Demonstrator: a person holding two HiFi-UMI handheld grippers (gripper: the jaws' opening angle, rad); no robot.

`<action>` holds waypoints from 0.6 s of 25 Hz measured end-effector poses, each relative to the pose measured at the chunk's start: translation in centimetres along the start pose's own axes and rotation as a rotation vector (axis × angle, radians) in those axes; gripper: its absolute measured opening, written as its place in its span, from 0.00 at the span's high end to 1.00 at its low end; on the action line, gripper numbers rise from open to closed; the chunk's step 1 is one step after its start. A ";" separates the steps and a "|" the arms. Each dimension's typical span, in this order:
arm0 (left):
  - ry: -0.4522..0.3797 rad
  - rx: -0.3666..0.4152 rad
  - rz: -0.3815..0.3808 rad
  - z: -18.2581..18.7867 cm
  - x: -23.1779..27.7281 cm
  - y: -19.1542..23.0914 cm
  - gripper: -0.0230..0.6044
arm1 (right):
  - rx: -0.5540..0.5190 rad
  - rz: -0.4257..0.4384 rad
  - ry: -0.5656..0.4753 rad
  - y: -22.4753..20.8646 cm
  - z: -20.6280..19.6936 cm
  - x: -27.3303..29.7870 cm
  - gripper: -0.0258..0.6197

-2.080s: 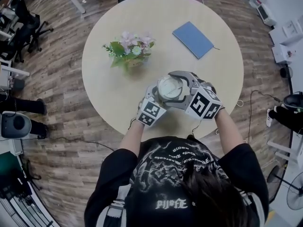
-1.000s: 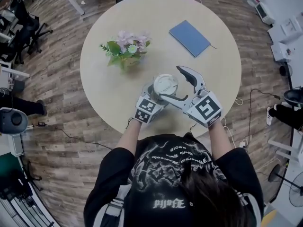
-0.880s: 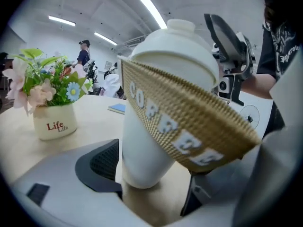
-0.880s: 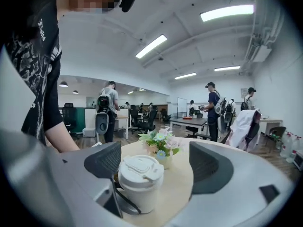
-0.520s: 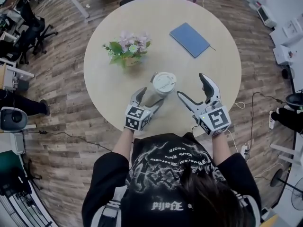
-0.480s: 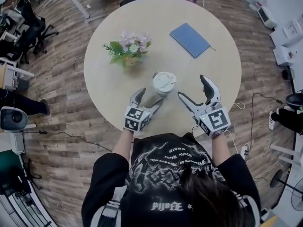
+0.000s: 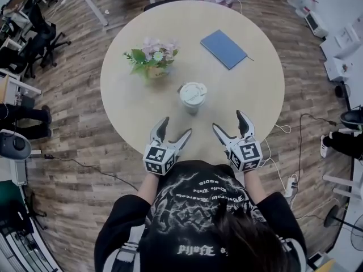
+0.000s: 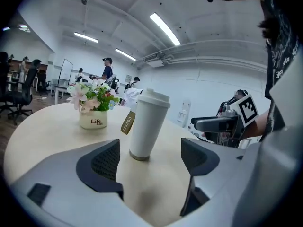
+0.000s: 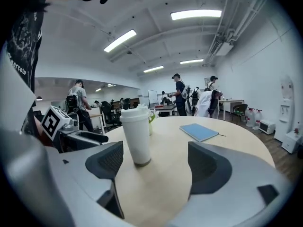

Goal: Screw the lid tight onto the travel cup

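Note:
The white travel cup [image 7: 192, 97] stands upright on the round table [image 7: 130, 123], its white lid [image 7: 193, 92] on top. It shows ahead of both grippers in the left gripper view [image 8: 146, 125] and the right gripper view [image 9: 136, 135], with a brown tag [image 8: 127, 122] hanging at its side. My left gripper [image 7: 173, 130] rests at the table's near edge, open and empty, well short of the cup. My right gripper [image 7: 229, 123] sits at the near edge too, open, nothing between its jaws. Both are apart from the cup.
A small pot of flowers [image 7: 152, 58] stands left of and behind the cup. A blue notebook [image 7: 223, 49] lies at the far right of the table. Chairs, desks and people are around the room, and cables [image 7: 295, 129] run on the floor at right.
Both grippers let go of the cup and drew back toward the person to the near table edge. The cup now stands alone with its lid on.

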State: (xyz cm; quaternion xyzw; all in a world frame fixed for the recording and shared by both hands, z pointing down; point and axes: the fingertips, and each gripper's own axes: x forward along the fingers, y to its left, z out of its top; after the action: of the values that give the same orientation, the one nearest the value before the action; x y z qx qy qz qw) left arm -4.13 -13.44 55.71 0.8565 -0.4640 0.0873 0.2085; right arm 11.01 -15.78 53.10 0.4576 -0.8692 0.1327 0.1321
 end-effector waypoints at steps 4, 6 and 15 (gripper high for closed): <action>0.004 0.027 0.001 -0.7 -1.1 -1.0 0.31 | 0.015 0.004 0.066 0.8 -3.1 -1.2 0.32; 0.028 0.067 -0.012 -1.2 -1.2 -1.5 0.31 | 0.002 0.015 0.085 1.1 -3.7 -1.6 0.31; -0.012 0.054 0.025 0.1 -1.2 -1.7 0.31 | -0.054 0.029 0.073 1.6 -2.6 -1.6 0.31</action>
State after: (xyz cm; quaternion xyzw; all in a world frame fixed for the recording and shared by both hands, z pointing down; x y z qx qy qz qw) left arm -3.41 -11.72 54.77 0.8565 -0.4733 0.0972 0.1813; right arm 10.81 -12.75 54.73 0.4358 -0.8738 0.1277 0.1740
